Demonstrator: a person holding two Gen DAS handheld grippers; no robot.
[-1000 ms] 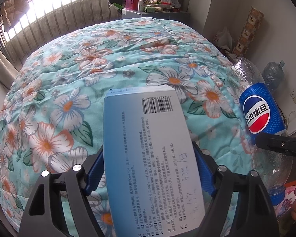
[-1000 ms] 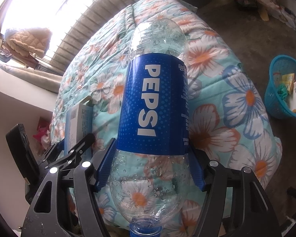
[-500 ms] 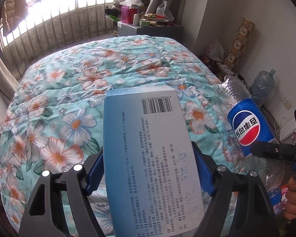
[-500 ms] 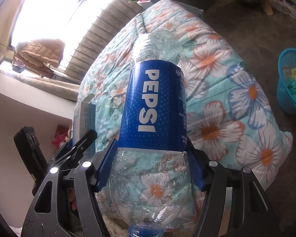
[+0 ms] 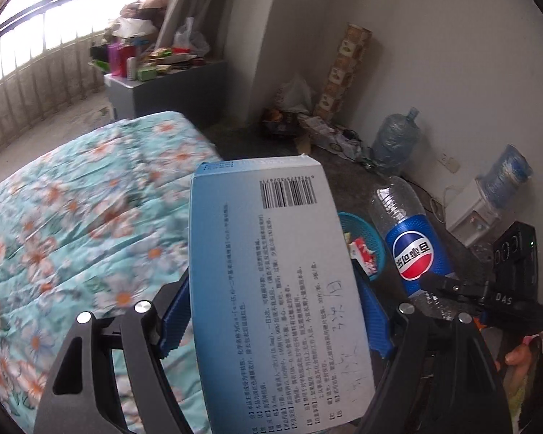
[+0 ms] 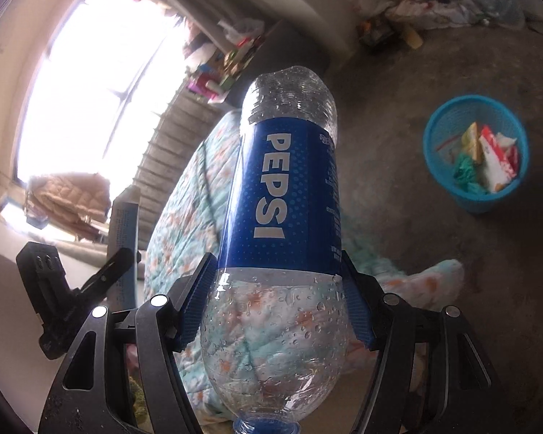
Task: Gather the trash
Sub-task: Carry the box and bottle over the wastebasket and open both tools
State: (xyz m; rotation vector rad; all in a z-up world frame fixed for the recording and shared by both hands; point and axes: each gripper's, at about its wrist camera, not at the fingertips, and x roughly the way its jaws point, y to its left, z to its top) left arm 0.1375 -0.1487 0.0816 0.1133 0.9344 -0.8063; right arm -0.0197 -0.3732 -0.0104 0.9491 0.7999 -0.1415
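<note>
Left gripper (image 5: 271, 320): jaws clamped on a flat box (image 5: 271, 289), barcode end forward. Right gripper (image 6: 275, 311): jaws gripping an empty bottle (image 6: 282, 217), cap toward camera. Both held beside the bed (image 5: 72, 217). Blue basket (image 6: 449, 184) on the floor ahead, holding scraps.

The left tool (image 5: 271, 311) is showing black, angular finger arms with cut-out openings, each carrying two round silver screws, and ribbed blue pads (image 5: 173, 316) lining the inner faces. The right tool (image 6: 273, 303) is wearing the same build: black arms, silver screw heads, blue ridged pads (image 6: 195, 307). In the left wrist view its black body is displaying white "DAS" lettering, with fingertips (image 5: 521, 354) of the person's hand peeking beneath it.
</note>
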